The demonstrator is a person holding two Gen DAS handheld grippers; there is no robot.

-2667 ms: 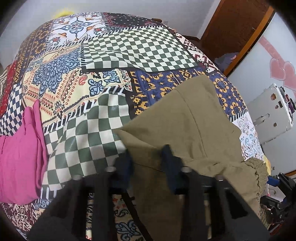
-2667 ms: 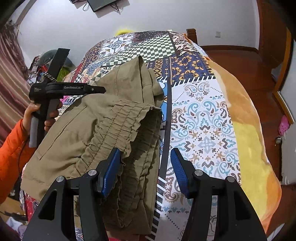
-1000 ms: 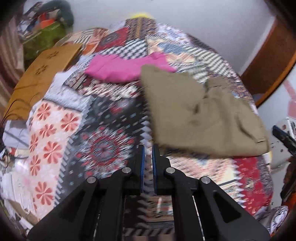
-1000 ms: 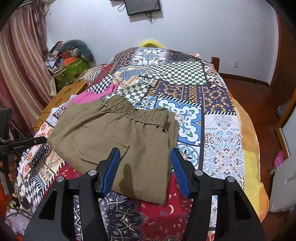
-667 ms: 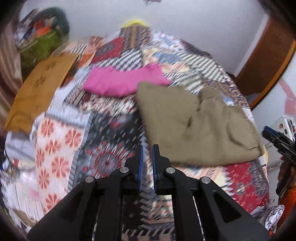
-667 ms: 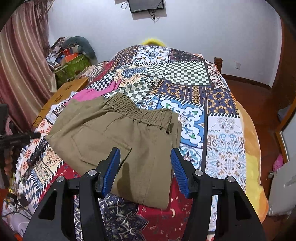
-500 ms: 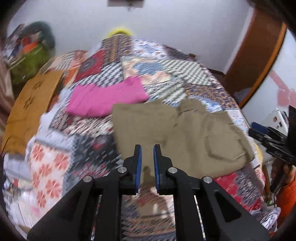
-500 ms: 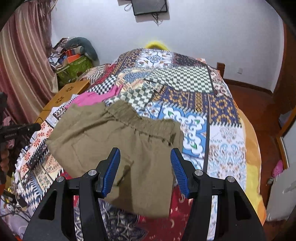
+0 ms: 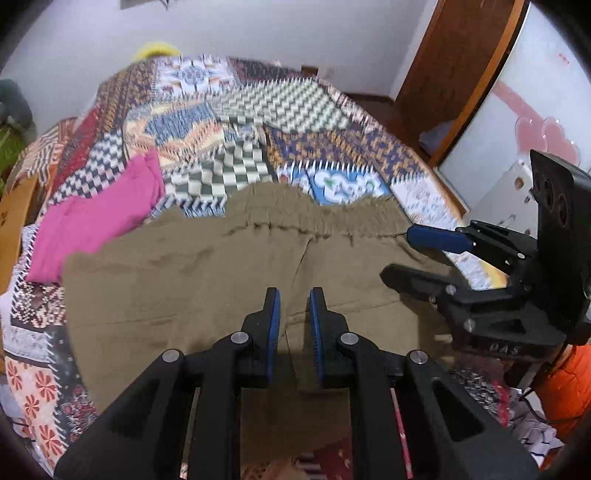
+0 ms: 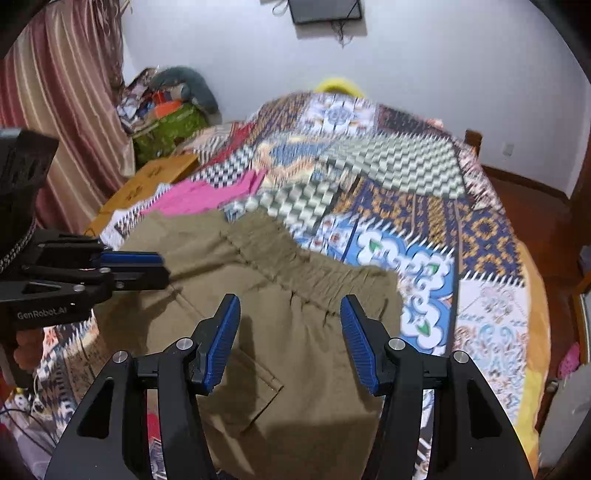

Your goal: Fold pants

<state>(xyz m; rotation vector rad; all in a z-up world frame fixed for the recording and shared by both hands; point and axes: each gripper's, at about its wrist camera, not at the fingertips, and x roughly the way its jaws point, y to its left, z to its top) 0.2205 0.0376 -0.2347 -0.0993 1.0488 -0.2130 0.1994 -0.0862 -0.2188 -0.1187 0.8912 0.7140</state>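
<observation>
Ahead of your tools you've got a bed under a multicoloured patchwork bedspread (image 10: 406, 177), plain white wall (image 10: 424, 66) behind it, dark wall-mounted screen (image 10: 325, 11) up top. Striped reddish curtain (image 10: 62, 110) far left, brown wooden floor (image 10: 528, 206) right.

A home bedroom: a bed (image 10: 491, 258) fills most of the room, covered in a patchwork bedspread (image 10: 399, 166) of checks and floral panels. Striped curtains (image 10: 62, 110) hang at one side beside a heap of bags and soft things (image 10: 166, 107), a dark screen (image 10: 325, 11) is mounted high on the pale wall, and a wooden door (image 9: 461, 74) and wood floor (image 10: 532, 199) show at the edges
</observation>
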